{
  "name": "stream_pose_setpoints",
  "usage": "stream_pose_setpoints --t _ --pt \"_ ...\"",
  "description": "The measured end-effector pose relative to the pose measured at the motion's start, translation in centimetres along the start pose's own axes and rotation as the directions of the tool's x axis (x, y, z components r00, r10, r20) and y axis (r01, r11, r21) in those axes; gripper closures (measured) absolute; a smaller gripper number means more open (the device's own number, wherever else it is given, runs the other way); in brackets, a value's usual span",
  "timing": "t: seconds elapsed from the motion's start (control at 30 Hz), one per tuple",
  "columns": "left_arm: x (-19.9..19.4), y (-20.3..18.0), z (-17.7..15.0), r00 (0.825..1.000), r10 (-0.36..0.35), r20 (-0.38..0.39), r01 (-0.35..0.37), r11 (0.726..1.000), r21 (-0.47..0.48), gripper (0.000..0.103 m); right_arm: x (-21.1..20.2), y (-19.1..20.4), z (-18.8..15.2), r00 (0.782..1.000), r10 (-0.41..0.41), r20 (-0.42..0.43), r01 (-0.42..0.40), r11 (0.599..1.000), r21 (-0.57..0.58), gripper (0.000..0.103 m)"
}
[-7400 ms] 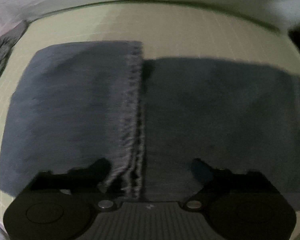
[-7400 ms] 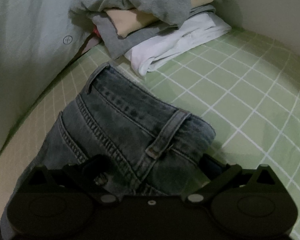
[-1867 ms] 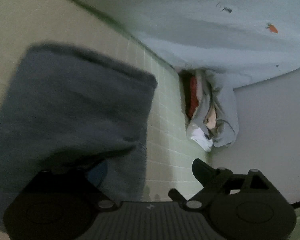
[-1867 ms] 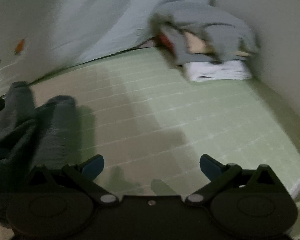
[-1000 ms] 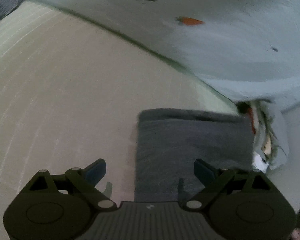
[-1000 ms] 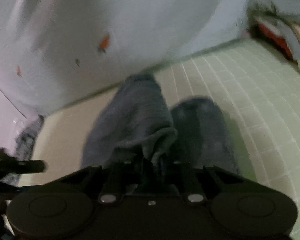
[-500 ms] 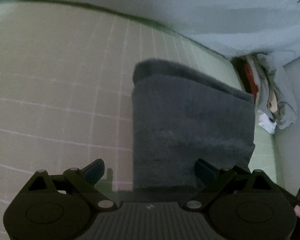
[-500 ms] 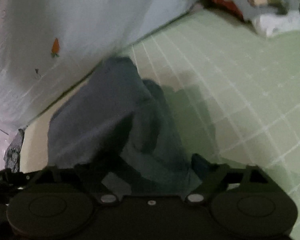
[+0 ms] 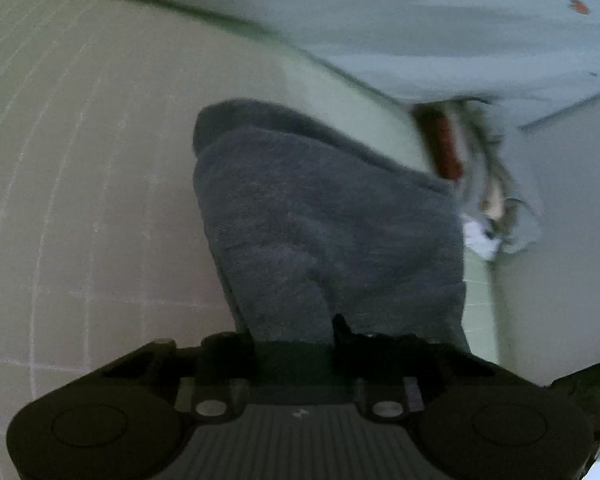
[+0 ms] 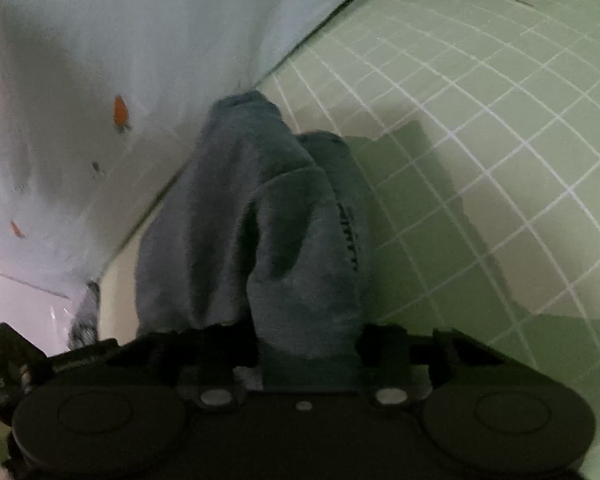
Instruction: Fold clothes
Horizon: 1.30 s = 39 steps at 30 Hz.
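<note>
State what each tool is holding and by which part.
Both grip the folded blue denim jeans. The left tool is shut on the near edge of the bundle; the right tool is shut on a bunched near end by the stitched seam.

folded jeans [image 9: 324, 216] on mat [image 9: 80, 160], clothes pile [image 9: 496, 184] behind.

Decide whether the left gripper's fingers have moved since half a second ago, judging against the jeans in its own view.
Yes. The left gripper has closed: its fingers, spread wide beside the folded jeans before, now pinch their near edge.
</note>
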<state>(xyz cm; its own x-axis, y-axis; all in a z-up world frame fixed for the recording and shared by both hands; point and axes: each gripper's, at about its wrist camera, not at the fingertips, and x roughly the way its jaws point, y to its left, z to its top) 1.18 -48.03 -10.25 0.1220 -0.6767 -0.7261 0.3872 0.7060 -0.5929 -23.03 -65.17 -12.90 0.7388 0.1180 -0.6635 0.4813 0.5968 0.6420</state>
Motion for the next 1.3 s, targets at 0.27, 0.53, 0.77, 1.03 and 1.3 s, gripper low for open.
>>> stream_pose_setpoints --t 0.27,0.53,0.77,1.03,1.3 --pt "1.2 -9.2 2.6 0.984 -0.178 0.002 0.174 0.966 0.191 0.070 -8.4 0.5 0.6 0.971 -0.048 0.233 0.026 0.995 0.094 0.069" --pt "7.1 -23.4 7.1 0.947 -0.316 0.056 0.284 0.906 0.313 0.071 -15.6 -3.9 9.7 0.896 -0.089 0.434 0.052 0.994 0.097 0.069" --pt "13.3 -35.6 16.2 0.877 -0.455 0.153 0.385 0.858 0.341 0.070 -20.8 -4.9 25.4 0.816 -0.104 0.568 0.176 0.982 -0.074 0.069" --pt "24.7 -39.9 23.0 0.954 -0.235 0.186 0.136 0.894 0.428 0.033 -16.1 -8.5 40.9 0.721 -0.255 0.644 0.337 0.941 -0.006 0.052" --pt "29.0 -36.5 21.5 0.975 -0.159 0.153 0.069 0.877 0.475 0.016 -9.4 -15.3 40.6 0.647 -0.496 0.579 0.396 0.868 0.300 0.023"
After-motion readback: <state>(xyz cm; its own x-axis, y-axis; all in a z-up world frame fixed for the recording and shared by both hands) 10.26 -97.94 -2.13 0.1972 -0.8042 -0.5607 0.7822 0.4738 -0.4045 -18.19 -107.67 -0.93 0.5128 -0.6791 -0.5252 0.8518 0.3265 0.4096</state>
